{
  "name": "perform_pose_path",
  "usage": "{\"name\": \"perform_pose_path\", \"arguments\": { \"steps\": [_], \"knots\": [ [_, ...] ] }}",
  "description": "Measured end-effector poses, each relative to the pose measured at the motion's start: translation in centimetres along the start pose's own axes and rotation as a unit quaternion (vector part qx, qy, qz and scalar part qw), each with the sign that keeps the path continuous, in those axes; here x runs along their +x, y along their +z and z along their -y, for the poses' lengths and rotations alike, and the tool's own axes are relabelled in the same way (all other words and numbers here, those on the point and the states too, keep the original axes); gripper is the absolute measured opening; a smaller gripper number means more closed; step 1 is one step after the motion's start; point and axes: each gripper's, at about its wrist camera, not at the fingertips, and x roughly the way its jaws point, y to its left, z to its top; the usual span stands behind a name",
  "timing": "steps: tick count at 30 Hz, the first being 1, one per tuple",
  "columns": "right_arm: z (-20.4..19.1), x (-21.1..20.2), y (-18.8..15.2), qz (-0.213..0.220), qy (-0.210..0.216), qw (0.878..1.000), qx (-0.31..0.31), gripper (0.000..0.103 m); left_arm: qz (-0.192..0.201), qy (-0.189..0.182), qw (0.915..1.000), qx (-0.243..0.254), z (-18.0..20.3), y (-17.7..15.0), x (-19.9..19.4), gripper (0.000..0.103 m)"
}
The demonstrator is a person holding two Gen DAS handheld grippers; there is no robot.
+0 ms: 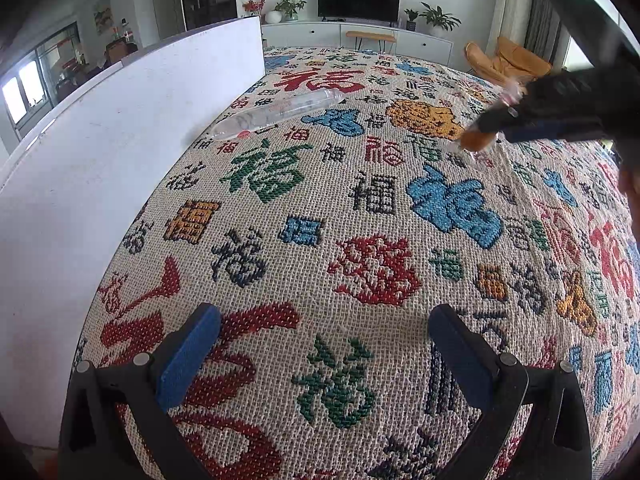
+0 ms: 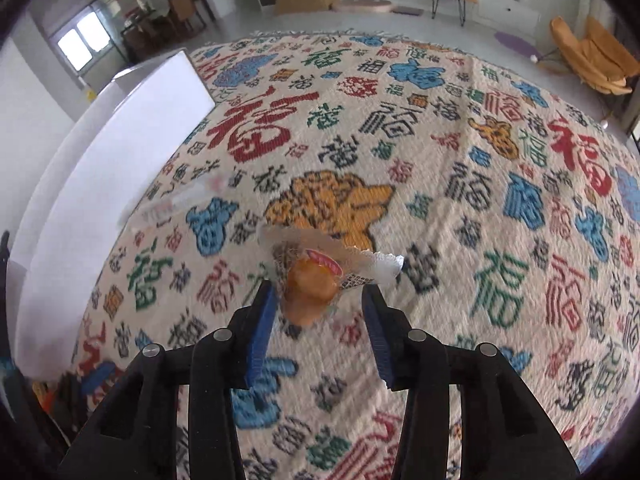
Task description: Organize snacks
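Woven cloth patterned with coloured characters fills the left wrist view, spread over a counter. The left gripper is seen low over the near part of the cloth, its blue pads spread wide with nothing between them. A white panel is stood along the left edge. A clear plastic bottle is laid on its side on the far part of the cloth, near the panel's far end. At far right the right gripper is seen from the side, reaching in over the cloth with an orange snack packet at its tips; whether the packet is pinched cannot be told from this view.

From the right wrist view the snack packet is seen close up: a clear wrapper with an orange piece inside, at the fingertips of the right gripper. The packet is touched by the left pad, while a gap is visible beside the right pad, so the jaws are partly parted and a firm grip cannot be confirmed. The bottle is reduced to a pale blur at left, just beside the white panel. The cloth is shown blurred.
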Motion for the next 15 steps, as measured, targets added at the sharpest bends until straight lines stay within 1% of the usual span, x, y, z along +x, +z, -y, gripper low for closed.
{"name": "perform_pose_path", "arguments": {
  "steps": [1, 2, 3, 5, 6, 8, 12, 15],
  "knots": [
    [0.1, -0.6, -1.6, 0.004, 0.001, 1.000, -0.010, 0.043, 0.000, 0.000, 1.0000, 0.000, 0.0, 0.0, 0.0, 0.103],
    [0.2, -1.0, -3.1, -0.001, -0.009, 1.000, -0.019, 0.041, 0.000, 0.000, 1.0000, 0.000, 0.0, 0.0, 0.0, 0.103],
    [0.2, -1.2, -4.5, -0.004, -0.015, 1.000, -0.026, 0.043, 0.000, 0.000, 1.0000, 0.000, 0.0, 0.0, 0.0, 0.103],
    [0.8, -2.0, -7.2, -0.005, -0.010, 1.000, -0.026, 0.044, 0.000, 0.000, 1.0000, 0.000, 0.0, 0.0, 0.0, 0.103],
    [1.1, -2.3, -8.4, -0.006, -0.007, 1.000, -0.024, 0.053, 0.000, 0.000, 1.0000, 0.000, 0.0, 0.0, 0.0, 0.103],
    [1.6, -3.1, -10.6, 0.000, -0.010, 1.000, -0.023, 0.060, 0.000, 0.000, 1.0000, 0.000, 0.0, 0.0, 0.0, 0.103],
    [2.4, -4.7, -13.9, 0.030, -0.031, 0.998, -0.042, 0.063, 0.001, 0.000, 1.0000, 0.000, 0.0, 0.0, -0.1, 0.103],
    [2.6, -4.9, -15.1, 0.045, -0.066, 0.994, -0.072, 0.066, 0.001, 0.000, 1.0000, 0.000, 0.0, -0.1, 0.0, 0.103]
  ]
}}
